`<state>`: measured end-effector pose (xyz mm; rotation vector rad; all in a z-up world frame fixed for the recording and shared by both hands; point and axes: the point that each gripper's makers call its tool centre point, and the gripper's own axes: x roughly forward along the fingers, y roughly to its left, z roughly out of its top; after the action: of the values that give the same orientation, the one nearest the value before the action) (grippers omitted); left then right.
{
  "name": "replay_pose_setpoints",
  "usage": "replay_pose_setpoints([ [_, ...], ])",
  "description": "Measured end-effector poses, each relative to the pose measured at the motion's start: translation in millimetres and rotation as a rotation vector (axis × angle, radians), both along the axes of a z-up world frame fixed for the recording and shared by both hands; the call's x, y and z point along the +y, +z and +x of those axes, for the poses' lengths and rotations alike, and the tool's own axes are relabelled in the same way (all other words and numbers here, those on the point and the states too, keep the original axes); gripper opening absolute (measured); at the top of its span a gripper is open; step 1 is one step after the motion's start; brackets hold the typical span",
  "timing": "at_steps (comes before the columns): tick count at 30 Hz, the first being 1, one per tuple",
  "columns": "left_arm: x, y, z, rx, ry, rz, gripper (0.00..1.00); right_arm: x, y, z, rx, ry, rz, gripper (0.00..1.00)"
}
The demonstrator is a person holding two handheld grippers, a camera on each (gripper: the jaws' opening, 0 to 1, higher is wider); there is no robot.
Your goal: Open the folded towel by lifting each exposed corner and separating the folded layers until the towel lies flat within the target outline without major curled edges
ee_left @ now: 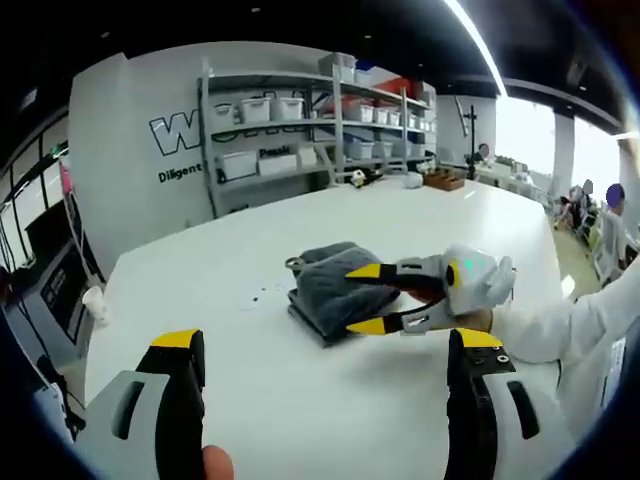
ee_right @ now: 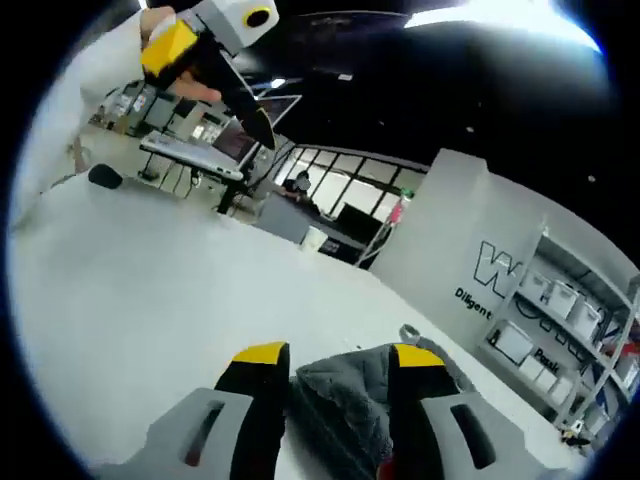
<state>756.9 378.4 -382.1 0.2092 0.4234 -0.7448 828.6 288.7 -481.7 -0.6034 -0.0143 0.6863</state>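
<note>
straddling the folded towel (ee_left: 330, 283), right gripper (ee_left: 371, 298) gapes, left gripper (ee_left: 325, 352) apart.

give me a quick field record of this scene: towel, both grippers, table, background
towel: grey folded fabric towel, still folded, on the table
right gripper: jaws open around the towel's near edge; in its own view grey fabric sits between the yellow tips
left gripper: open, held back from the towel, holding nothing
table: white flat tabletop
background: metal shelving with white bins
</note>
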Motion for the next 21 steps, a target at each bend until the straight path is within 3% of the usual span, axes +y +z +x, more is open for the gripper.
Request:
replay_pose_setpoints([
  [1, 0, -0.5, 0.0, 0.001, 0.000, -0.001, 1.00, -2, -11.2, 4, 0.037, -0.016, -0.035, 0.36],
  [3, 0, -0.7, 0.7, 0.002, 0.001, -0.004, 1.00, -4, -23.6, 12, 0.054, -0.044, -0.070, 0.36],
  [5, 0, -0.7, 1.3, 0.002, 0.001, -0.004, 1.00, -6, -32.4, 18, 0.049, -0.064, -0.109, 0.34],
  [7, 0, -0.7, 1.7, 0.002, 0.001, -0.004, 1.00, -9, -36.3, 23, 0.001, -0.082, -0.186, 0.30],
  [9, 0, -0.7, 1.3, 0.001, 0.000, -0.005, 1.00, -10, -38.7, 24, -0.019, -0.086, -0.215, 0.26],
  [14, -2, -0.9, 0.4, -0.001, -0.003, -0.007, 1.00, -12, -36.7, 24, -0.023, -0.083, -0.198, 0.14],
  [16, -2, -1.5, -0.4, -0.001, -0.003, -0.006, 1.00, -14, -31.0, 24, -0.018, -0.087, -0.149, 0.08],
  [21, -3, -1.5, -1.0, -0.001, -0.003, -0.005, 1.00, -22, -21.6, 18, 0.024, -0.064, -0.021, 0.04],
])
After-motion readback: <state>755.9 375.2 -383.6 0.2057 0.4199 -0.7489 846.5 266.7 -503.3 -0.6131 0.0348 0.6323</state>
